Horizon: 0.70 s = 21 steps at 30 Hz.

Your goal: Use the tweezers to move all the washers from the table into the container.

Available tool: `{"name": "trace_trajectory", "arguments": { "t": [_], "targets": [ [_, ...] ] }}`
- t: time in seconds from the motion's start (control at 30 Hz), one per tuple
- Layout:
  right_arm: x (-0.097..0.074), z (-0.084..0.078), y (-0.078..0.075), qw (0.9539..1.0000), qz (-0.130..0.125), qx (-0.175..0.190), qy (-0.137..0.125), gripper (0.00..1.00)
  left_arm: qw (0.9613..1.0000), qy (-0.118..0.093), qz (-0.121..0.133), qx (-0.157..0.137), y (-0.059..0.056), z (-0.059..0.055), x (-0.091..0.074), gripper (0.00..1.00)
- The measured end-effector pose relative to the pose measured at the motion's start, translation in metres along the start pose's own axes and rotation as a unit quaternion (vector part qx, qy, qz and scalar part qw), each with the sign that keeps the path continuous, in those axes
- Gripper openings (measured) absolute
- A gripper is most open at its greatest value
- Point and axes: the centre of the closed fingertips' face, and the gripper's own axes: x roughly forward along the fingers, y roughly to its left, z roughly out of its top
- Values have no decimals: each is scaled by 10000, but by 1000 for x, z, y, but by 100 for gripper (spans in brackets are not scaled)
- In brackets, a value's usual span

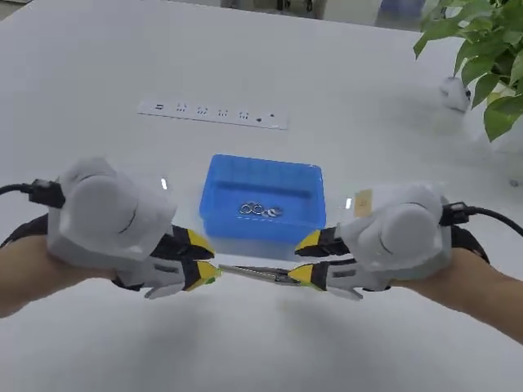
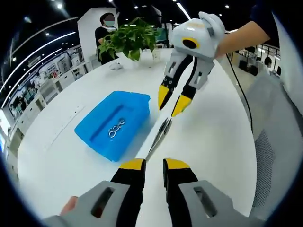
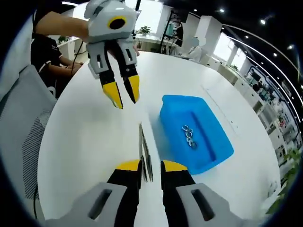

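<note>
Left gripper (image 1: 203, 259): jaws apart, holding nothing; in front of the container's (image 1: 245, 229) left corner, tips towards the other gripper.
Right gripper (image 1: 305, 259): jaws apart, not clamped; in front of the container's right corner.
Tweezers (image 1: 257, 273): flat on the table (image 1: 98, 351), just in front of the container, between the two grippers; one end lies by the right jaws.
Washers (image 1: 260, 210): small cluster inside the container, mid-floor.
Power strip (image 1: 212, 113): beyond the container.
Plant (image 1: 482, 49): far right, behind the container.

no legible text, label or number on anything
</note>
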Motion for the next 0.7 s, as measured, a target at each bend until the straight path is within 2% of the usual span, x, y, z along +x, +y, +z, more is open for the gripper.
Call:
{"name": "trace_trajectory", "arguments": {
  "t": [0.03,0.07,0.13,0.17,0.23,0.3,0.33,0.37,0.4,0.43,0.47,0.5,0.57,0.6,0.67,0.7],
  "targets": [
    [-4,0,-1,10000,-42,20,-22,17,9995,98,193,236,5,-3,-7,23],
    [-15,-1,-2,9998,-159,83,-74,19,9988,143,318,329,7,-5,-13,25],
    [-34,0,-3,9984,-332,359,-300,24,9994,97,327,-37,5,-7,-26,31],
    [-39,0,-1,9976,-354,473,-359,26,9992,23,391,-81,8,-6,-32,33],
    [-47,-3,2,9975,-380,473,-358,30,9986,-55,473,-237,9,-3,-40,40],
    [-53,-5,6,9976,-510,367,-278,33,9978,-196,533,-338,8,3,-45,48],
    [-55,-5,8,9975,-539,366,-260,35,9957,-346,613,-600,7,9,-46,50],
    [-58,-3,10,9969,-596,430,-285,38,9929,-499,647,-864,6,15,-47,51],
    [-61,0,10,9956,-677,553,-332,43,9868,-763,614,-1288,2,25,-47,53],
    [-65,4,9,9929,-813,754,-428,48,9822,-967,574,-1507,0,32,-48,56],
    [-67,8,7,9905,-920,886,-503,54,9771,-1175,548,-1686,-2,40,-49,62],
    [-72,11,5,9881,-1028,1005,-542,62,9696,-1432,547,-1906,-3,50,-51,66],
    [-78,16,2,9873,-1146,926,-593,70,9631,-1656,462,-2070,-9,61,-52,78],
    [-81,16,2,9875,-1170,902,-557,73,9632,-1687,423,-2051,-11,63,-52,86],
    [-84,14,3,9882,-1205,826,-467,77,9696,-1604,323,-1818,-19,66,-50,99],
    [-84,13,5,9890,-1175,799,-415,81,9775,-1503,158,-1470,-25,66,-50,98]
  ]
}}
